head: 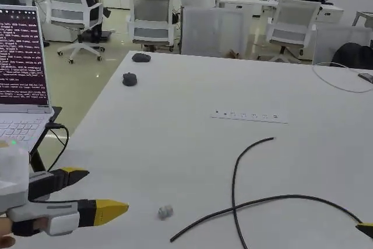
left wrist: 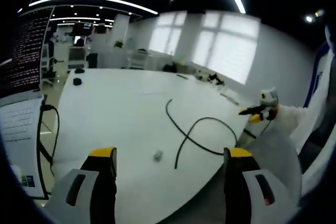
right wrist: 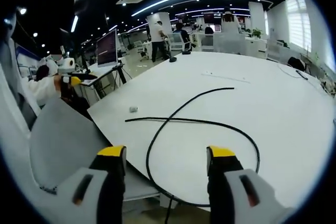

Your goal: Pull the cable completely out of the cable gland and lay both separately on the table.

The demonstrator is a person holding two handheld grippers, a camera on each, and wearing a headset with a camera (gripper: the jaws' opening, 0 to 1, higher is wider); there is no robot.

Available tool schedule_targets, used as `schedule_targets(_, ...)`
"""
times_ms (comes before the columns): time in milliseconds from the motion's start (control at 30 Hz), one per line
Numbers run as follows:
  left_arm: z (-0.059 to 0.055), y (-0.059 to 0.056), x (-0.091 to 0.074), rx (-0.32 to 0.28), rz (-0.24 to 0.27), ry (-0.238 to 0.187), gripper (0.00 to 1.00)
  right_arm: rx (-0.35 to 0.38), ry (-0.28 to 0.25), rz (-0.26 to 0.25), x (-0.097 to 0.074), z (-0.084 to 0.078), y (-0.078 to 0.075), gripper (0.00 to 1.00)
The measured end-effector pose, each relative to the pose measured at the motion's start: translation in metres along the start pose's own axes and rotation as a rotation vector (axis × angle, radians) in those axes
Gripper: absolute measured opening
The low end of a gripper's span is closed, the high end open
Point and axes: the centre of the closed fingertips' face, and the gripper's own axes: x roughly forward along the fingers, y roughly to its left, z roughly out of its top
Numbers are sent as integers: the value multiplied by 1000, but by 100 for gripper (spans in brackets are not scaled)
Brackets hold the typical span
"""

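— Desk (head: 192, 86) check: anything left to do?
— Found cable (head: 233, 179) lying looped at near right, cable gland (head: 165, 211) apart, just left of it. Judged done. Noted jaws of left gripper (left wrist: 170, 153) and right gripper (right wrist: 166, 151) wide, holding nothing.

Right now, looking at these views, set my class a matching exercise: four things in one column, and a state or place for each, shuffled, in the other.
1 cable
2 cable gland
3 laptop
4 left gripper

a fingers open, holding nothing
b small, pale, lying apart from the cable
c black, crossing itself on the table
d at the left, screen lit

Pairs: 1-c, 2-b, 3-d, 4-a.
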Motion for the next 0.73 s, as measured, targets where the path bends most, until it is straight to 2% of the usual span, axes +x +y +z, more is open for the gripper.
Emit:
schedule_targets(100, -4, -3, -6, -13, 3, 10, 86, 17, -5, -15, -5, -1, -2, 65)
schedule_targets(267, -3, -7, -9, -7, -2, 10, 85, 31, -14, -27, -6, 1, -4, 66)
schedule_targets(300, -2, -8, -8, -1, -5, 5, 85, 30, -13, -25, -6, 2, -3, 66)
schedule_targets(367, 5, -12, -8, 16, -11, -42, 85, 23, -11, -17, -5, 3, -1, 66)
schedule_targets(400, 6, -12, -7, 11, -13, -47, 86, 22, -9, -14, -4, 3, 0, 66)
schedule_targets(733, 4, -13, -6, -3, -24, -43, 84, 16, 11, -6, 0, -1, 5, 67)
